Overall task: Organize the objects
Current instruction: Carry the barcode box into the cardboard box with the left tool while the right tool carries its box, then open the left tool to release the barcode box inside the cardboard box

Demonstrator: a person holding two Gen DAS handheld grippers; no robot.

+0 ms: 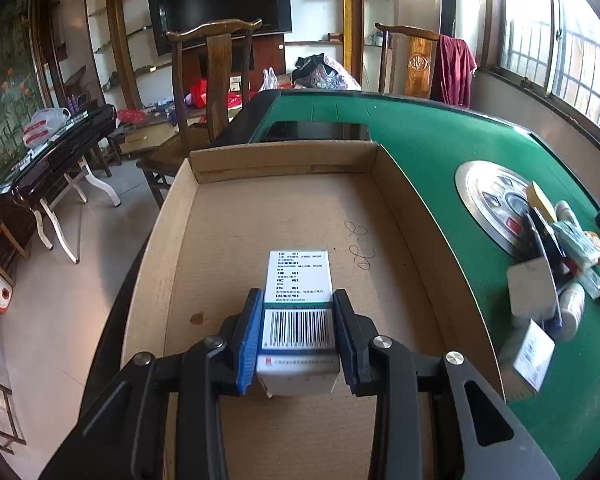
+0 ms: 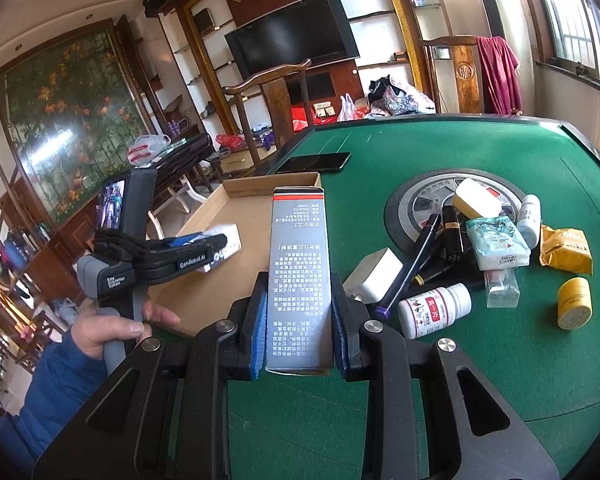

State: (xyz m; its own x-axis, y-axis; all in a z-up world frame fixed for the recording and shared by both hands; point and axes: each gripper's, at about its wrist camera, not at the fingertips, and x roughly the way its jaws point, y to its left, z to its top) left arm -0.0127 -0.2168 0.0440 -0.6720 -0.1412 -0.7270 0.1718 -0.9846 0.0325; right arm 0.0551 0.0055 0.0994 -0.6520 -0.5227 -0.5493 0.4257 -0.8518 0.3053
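The left gripper (image 1: 298, 320) pinches a small white medicine carton with black printed text and a barcode (image 1: 299, 304) between its blue pads. The long axis of this carton runs straight forward along the fingers, and the barcode face looks up. The carton is over the floor of the shallow brown cardboard tray (image 1: 384, 168); whether it touches the floor I cannot tell. The tray floor around the carton is bare, with much open room ahead up to the far wall and to both side walls.

The right gripper (image 2: 299, 312) is pressed onto a tall grey carton with a red band and white printed text (image 2: 300, 264). Its long axis also points forward along the fingers, and the red band end is the far end, near the right front corner of the tray (image 2: 268, 184). The text on it reads upside down in the right wrist view.

To the right of the tray, on the green felt table (image 2: 400, 148), lies a crowded pile of small things: a white pill bottle with red label (image 2: 434, 310), a yellow round jar (image 2: 575, 302), a black pen (image 2: 414, 260), and a crumpled yellow packet (image 2: 566, 250). A black phone (image 2: 316, 162) lies just behind the far wall of the tray.
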